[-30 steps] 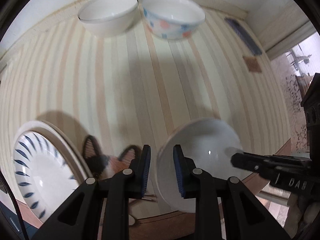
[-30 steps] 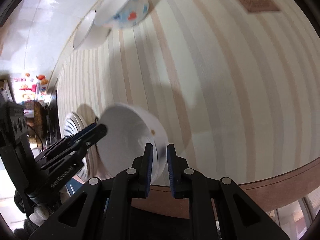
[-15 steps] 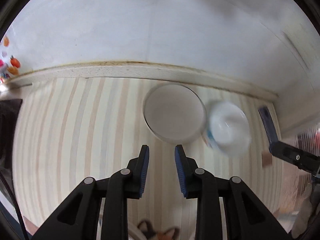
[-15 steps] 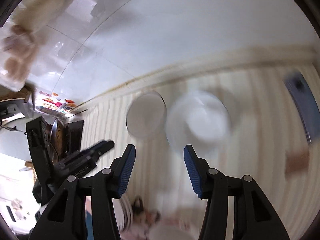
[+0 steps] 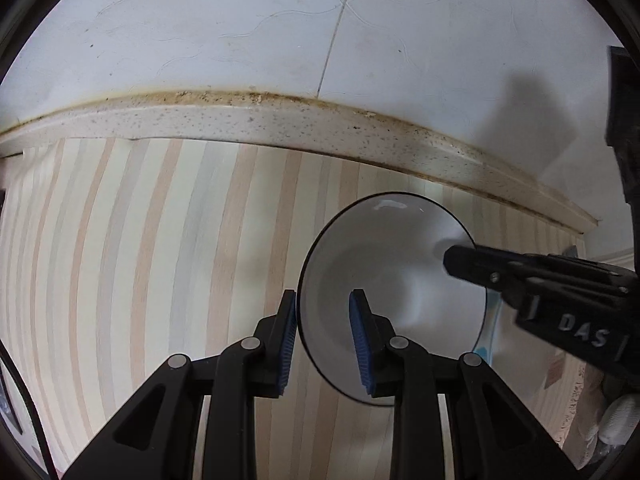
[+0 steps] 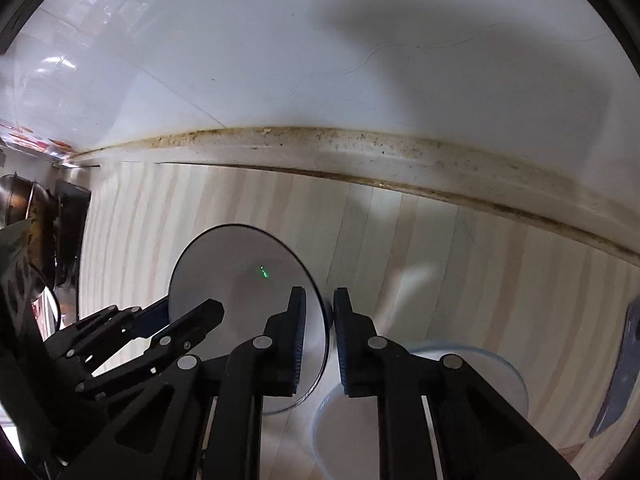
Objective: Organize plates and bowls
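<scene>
Within half a second both tongs are brought onto the white bowl [image 5: 394, 280]: left tongs [image 5: 323, 330] straddle its nine-o'clock rim unclosed, right tongs [image 6: 320, 332] clamp three o'clock (a lift seems next).

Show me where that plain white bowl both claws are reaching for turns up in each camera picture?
Left wrist view: the white bowl sits lower right of centre, its left rim between the left gripper fingers.
Right wrist view: the same bowl is lower left of centre, its right rim between the right gripper fingers.
Shared landmark: the stained ledge where the striped counter meets the wall.
</scene>
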Available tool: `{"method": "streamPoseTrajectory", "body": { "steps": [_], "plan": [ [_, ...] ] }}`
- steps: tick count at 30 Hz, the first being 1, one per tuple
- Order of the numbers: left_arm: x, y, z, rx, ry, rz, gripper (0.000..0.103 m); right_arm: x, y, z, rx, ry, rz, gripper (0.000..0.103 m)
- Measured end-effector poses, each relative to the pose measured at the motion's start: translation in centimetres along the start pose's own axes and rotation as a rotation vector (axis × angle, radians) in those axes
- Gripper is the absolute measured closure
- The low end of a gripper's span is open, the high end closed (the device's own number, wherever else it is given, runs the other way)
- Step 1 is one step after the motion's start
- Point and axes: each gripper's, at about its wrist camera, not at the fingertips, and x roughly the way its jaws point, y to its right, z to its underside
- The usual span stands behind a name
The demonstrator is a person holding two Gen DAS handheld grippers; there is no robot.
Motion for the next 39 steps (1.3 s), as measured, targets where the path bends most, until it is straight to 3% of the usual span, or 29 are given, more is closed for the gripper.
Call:
{"method": "streamPoseTrajectory", "body": {
  "steps": [10,19,25,30,39],
  "plan": [
    [-2.5,-0.2,0.2,-0.004,0.024,-0.016,0.079,-1.3,-1.4,0.2,0.023,-0.011,-0.039,0.089],
    [-7.4,0.8,2.1,0.05,0.064,-0.015,0.079,-6.4,-3.3,2.7,0.012,0.027,-0.043,0.089],
    [-10.7,2.0,5.2,0.106,0.075,0.017,0.079,-11.0,-3.7,8.7,0.04,0.049,-0.037,0.089],
    [-12.1,3.9,10.1,0.189,0.044,0.045,0.079,-13.3,-2.9,15.2,0.084,0.047,-0.013,0.089],
    [-11.6,6.7,17.3,0.293,-0.063,0.107,0.079,-12.9,0.0,26.6,0.199,-0.024,-0.007,0.089]
  ]
}}
